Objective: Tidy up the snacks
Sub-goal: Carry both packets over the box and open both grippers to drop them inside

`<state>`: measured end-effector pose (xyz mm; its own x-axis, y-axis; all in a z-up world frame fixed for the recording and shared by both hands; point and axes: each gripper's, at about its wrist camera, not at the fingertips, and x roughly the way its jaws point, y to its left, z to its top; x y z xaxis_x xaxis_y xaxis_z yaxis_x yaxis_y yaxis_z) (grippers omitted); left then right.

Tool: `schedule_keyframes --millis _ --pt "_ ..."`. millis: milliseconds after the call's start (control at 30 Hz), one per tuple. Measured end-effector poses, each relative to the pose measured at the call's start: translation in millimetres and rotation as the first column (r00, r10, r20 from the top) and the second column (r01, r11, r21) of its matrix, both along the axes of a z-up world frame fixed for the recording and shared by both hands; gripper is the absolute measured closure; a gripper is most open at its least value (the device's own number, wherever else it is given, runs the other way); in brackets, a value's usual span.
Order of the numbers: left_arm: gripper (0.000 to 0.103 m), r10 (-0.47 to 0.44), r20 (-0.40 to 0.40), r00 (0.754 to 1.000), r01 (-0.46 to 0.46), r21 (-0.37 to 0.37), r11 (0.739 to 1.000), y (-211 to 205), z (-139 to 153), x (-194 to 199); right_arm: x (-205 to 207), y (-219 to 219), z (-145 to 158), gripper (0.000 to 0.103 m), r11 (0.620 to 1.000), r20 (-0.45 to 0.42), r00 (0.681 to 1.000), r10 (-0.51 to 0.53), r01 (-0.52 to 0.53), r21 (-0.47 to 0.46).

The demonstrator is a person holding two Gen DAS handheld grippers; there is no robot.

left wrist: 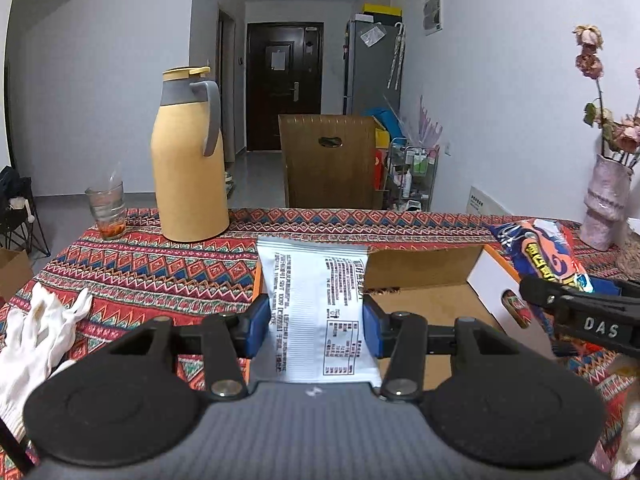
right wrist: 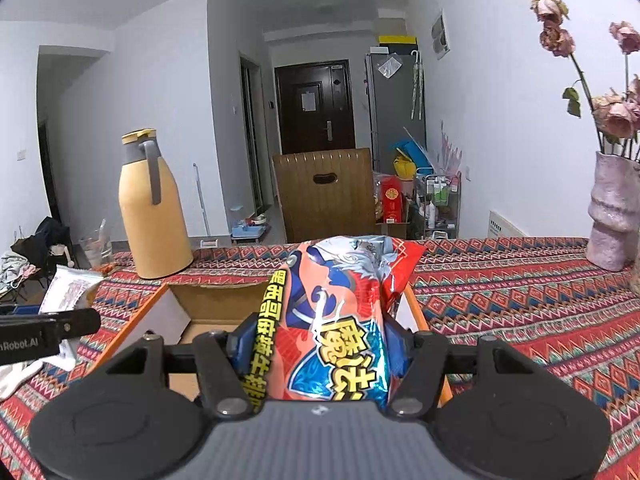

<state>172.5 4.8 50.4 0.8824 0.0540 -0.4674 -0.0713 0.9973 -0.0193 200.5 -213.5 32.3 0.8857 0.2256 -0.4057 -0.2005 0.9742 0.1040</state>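
My left gripper (left wrist: 316, 326) is shut on a white snack packet (left wrist: 318, 304) with black print, held upright above the near left corner of an open cardboard box (left wrist: 424, 268). My right gripper (right wrist: 320, 346) is shut on an orange, red and blue snack bag (right wrist: 340, 320), held over the same cardboard box (right wrist: 212, 304) near its right wall. In the left wrist view the orange snack bag (left wrist: 540, 252) and the right gripper's black finger (left wrist: 580, 312) show at the right. In the right wrist view the white packet (right wrist: 70, 286) shows at the far left.
A patterned red cloth (left wrist: 160, 272) covers the table. A tall yellow thermos jug (left wrist: 188, 160) and a glass (left wrist: 106, 208) stand at the far left. White gloves (left wrist: 36, 332) lie near left. A pink vase (right wrist: 612, 216) with dried roses stands far right. A wooden chair back (left wrist: 328, 160) stands beyond the table.
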Motion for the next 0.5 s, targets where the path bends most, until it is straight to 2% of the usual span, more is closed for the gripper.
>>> schedule_keyframes --millis 233,500 --pt "0.055 0.007 -0.023 1.0 -0.007 -0.008 1.0 -7.4 -11.4 32.0 43.8 16.1 -19.1 0.042 0.998 -0.071 0.997 0.021 -0.024 -0.053" --pt "0.055 0.002 -0.092 0.996 -0.004 -0.023 1.0 -4.0 -41.1 55.9 62.9 10.3 -40.7 0.042 0.999 -0.122 0.992 0.003 -0.009 -0.048"
